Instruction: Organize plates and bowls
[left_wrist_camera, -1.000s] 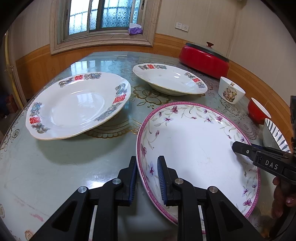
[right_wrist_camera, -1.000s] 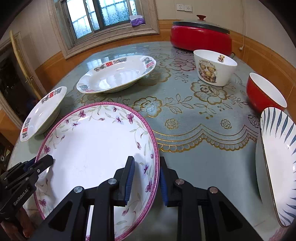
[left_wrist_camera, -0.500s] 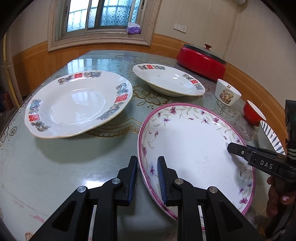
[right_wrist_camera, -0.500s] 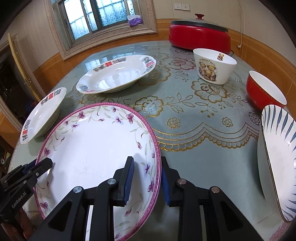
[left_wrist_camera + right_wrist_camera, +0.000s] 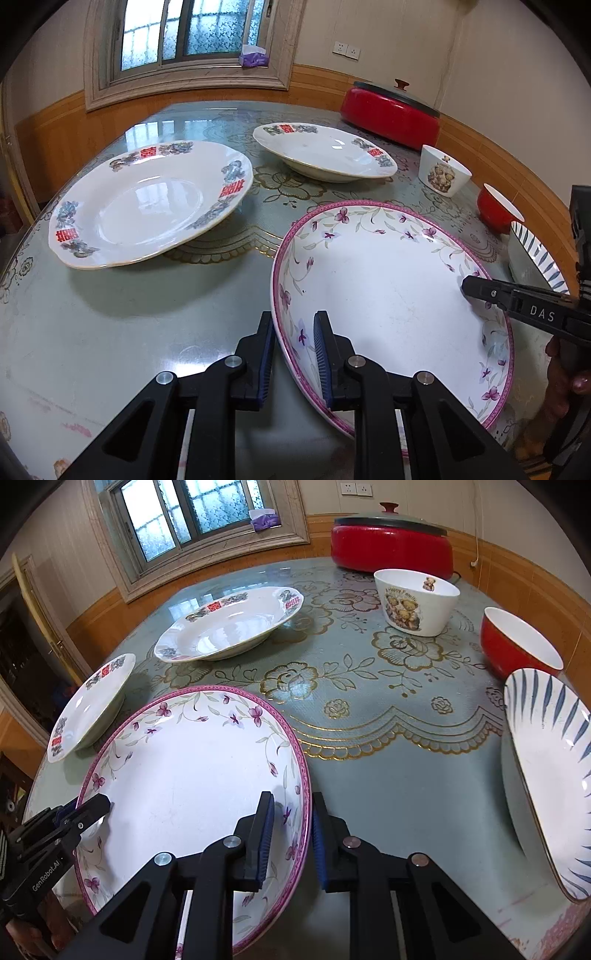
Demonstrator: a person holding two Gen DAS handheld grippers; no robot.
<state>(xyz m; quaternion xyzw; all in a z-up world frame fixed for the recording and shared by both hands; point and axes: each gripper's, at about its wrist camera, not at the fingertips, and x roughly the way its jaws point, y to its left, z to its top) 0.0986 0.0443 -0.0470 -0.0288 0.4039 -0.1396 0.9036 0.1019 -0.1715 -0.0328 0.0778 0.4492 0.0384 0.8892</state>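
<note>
The large white plate with a pink rim and purple flower pattern [image 5: 391, 291] was positioned nearest, at the front edge of the round table with a green and gold floral covering [image 5: 369, 746]. Its left rim was pinched between the blue pads of the left gripper [image 5: 293, 343]. Its right rim stood between the pads of the right gripper [image 5: 291, 827], whose jaws were closing on it. To the right, a white plate with blue stripes [image 5: 546, 771] was placed near the table edge. Further back on the left, a white scalloped plate with red characters [image 5: 147, 203] was set, and beyond it a second plate of the same pattern [image 5: 325, 151]. Behind these on the right, a red bowl with a white interior [image 5: 517, 646] and a white bowl with a bear print [image 5: 413, 602] were located. Farthest, a red lidded electric pot [image 5: 391, 542] was set.
</note>
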